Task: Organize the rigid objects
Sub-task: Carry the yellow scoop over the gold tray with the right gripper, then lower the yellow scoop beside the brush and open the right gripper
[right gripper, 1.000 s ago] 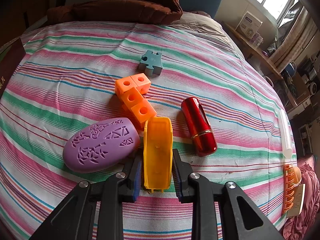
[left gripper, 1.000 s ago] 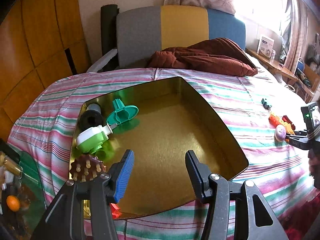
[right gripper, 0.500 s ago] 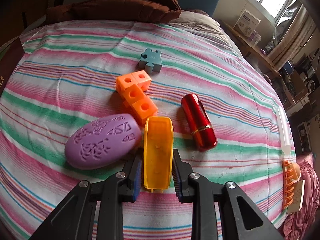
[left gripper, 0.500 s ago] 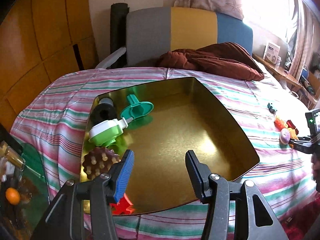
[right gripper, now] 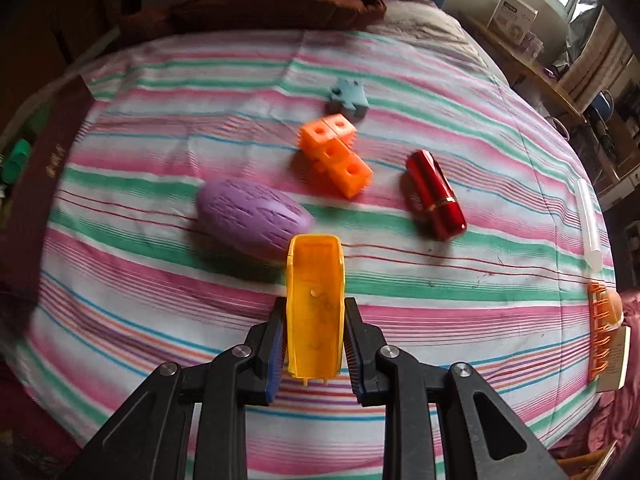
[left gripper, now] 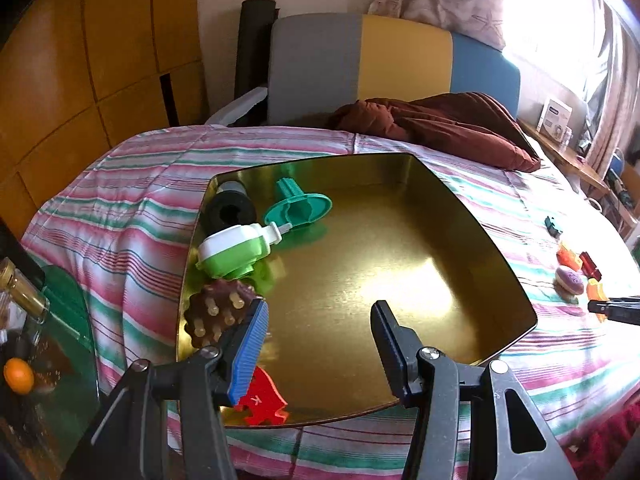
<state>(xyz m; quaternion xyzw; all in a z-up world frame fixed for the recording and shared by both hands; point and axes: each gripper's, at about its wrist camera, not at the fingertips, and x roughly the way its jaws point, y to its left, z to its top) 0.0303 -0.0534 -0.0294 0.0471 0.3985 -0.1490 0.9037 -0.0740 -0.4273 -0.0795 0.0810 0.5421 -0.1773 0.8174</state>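
Observation:
My right gripper (right gripper: 314,344) is shut on a yellow-orange plastic trough piece (right gripper: 315,304) and holds it above the striped bedcover. Beyond it lie a purple oval brush (right gripper: 253,222), orange linked cubes (right gripper: 335,156), a red lipstick-like tube (right gripper: 435,194) and a grey-blue puzzle piece (right gripper: 347,96). My left gripper (left gripper: 320,344) is open and empty over the near edge of a gold tray (left gripper: 400,264). The tray holds a black roller (left gripper: 230,208), a teal funnel-like piece (left gripper: 298,204), a green-and-white dispenser (left gripper: 236,250), a brown pegged massager (left gripper: 218,312) and a red puzzle piece (left gripper: 262,402).
A dark red blanket (left gripper: 436,126) lies at the head of the bed by a grey, yellow and blue headboard (left gripper: 392,64). A glass side table (left gripper: 44,340) with a bottle stands left of the bed. A clear tube (right gripper: 588,224) and an orange comb (right gripper: 600,332) lie at the right bed edge.
My right gripper has lifted the yellow-orange piece off the bedcover and drawn back from the other objects. My left gripper has pulled back and up a little from the tray, still open.

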